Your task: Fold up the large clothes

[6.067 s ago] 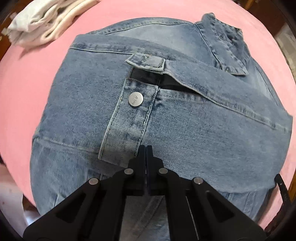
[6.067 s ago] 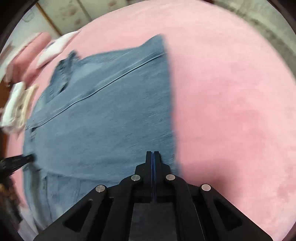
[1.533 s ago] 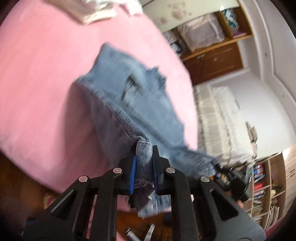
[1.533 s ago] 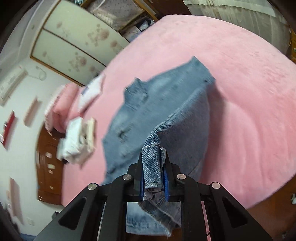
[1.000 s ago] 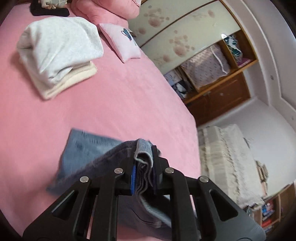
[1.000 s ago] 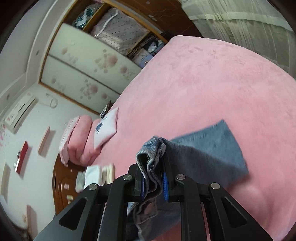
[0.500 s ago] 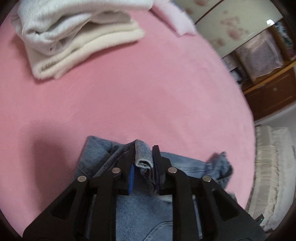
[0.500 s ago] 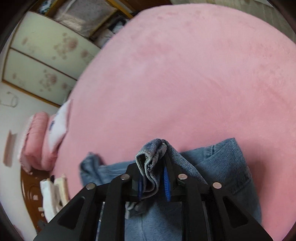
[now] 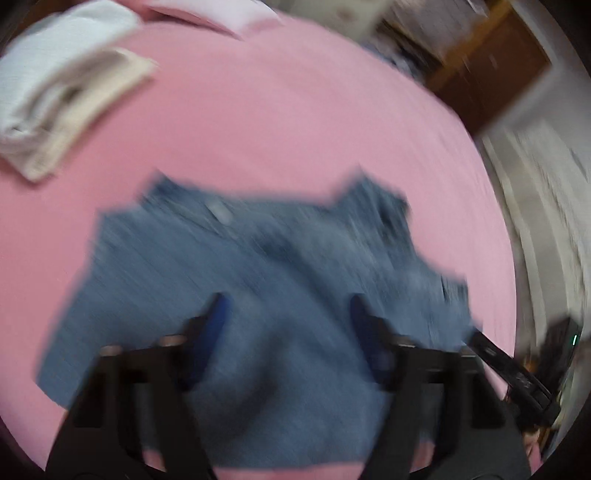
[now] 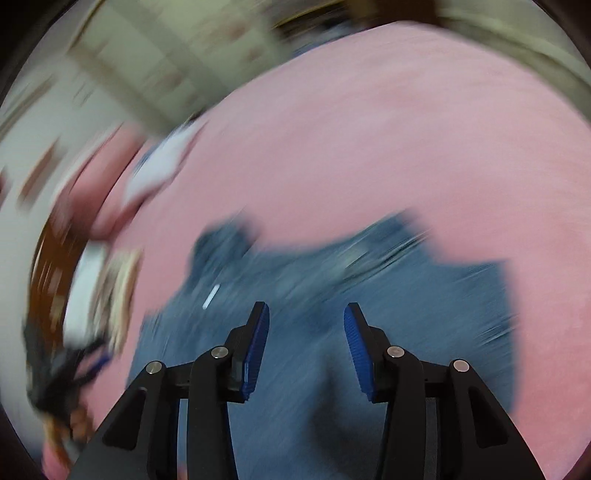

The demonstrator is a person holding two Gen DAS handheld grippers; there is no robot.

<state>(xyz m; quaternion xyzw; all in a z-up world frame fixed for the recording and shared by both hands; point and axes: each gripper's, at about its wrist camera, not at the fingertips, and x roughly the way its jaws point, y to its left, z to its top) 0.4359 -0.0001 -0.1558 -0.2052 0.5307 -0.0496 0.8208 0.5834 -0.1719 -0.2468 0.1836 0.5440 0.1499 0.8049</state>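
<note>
A blue denim garment (image 9: 258, 266) lies folded on the pink bed (image 9: 295, 129), motion-blurred in both views. My left gripper (image 9: 286, 301) hangs just above its near part, and its jaws are opening with nothing pinched between them. In the right wrist view the same denim garment (image 10: 424, 295) spreads under my right gripper (image 10: 306, 306). Its blue pads (image 10: 255, 350) stand apart with no cloth between them.
A folded stack of white and cream clothes (image 9: 55, 92) sits at the far left of the bed, with a pale pillow (image 9: 207, 14) behind it. The bed's edge falls away on the right, past it a wooden cabinet (image 9: 491, 66). The same stack of clothes (image 10: 99, 295) shows at the right wrist view's left.
Both grippers carried the denim's near edge forward and down over the rest, then let go. The jaws that held bunched denim half a second ago now stand apart.
</note>
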